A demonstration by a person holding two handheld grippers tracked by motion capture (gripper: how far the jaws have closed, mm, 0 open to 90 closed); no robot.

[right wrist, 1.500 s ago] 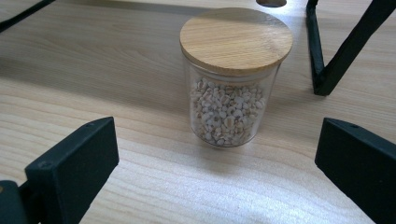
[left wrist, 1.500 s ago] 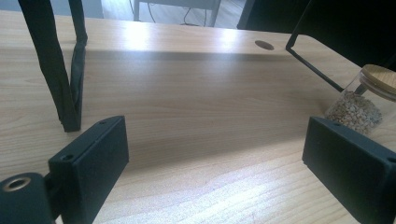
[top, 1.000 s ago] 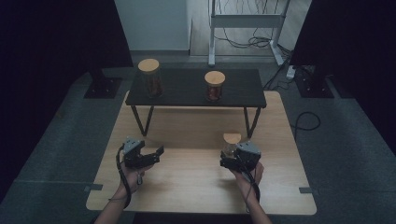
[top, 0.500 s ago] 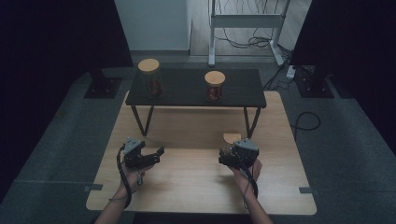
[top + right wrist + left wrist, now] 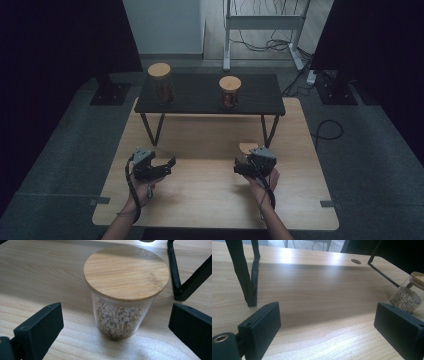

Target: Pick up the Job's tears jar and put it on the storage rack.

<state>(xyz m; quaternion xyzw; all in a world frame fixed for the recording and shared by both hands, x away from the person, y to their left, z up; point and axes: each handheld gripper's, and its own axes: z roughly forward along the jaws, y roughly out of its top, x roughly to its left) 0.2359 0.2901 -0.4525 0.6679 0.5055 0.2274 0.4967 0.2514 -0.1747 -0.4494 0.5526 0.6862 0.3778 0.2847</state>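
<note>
Standing upright on the wooden worktop (image 5: 210,200), a small glass jar (image 5: 122,315) of pale grains with a round wooden lid (image 5: 126,272) is sitting directly ahead of the right claw (image 5: 116,327), whose two black jaws are spread wide to either side of the jar without touching the glass. In the high view the jar (image 5: 247,148) is showing just beyond that claw (image 5: 242,165), near the right legs of a low black shelf (image 5: 210,95) that is spanning the far half of the worktop. Those thin legs (image 5: 185,287) are standing close beside the jar on its right in the right gripper view, so room is tight on that side, while bare wood is lying open on the jar's left and toward the person. The left claw (image 5: 167,164) is hovering well apart from the jar over the left half of the worktop, its jaws also gaping wide on nothing, and in the left gripper view the same jar (image 5: 408,296) is appearing at the right edge, with another shelf leg (image 5: 247,277) rising near the left jaw. On the shelf top a tall jar (image 5: 161,84) and a shorter jar (image 5: 229,92), both wooden-lidded, are standing apart. Both of the person's forearms are reaching in from the near edge, the right hand (image 5: 262,180) and left hand (image 5: 142,187) gripping their tools low over the wood, pointing roughly forward.
</note>
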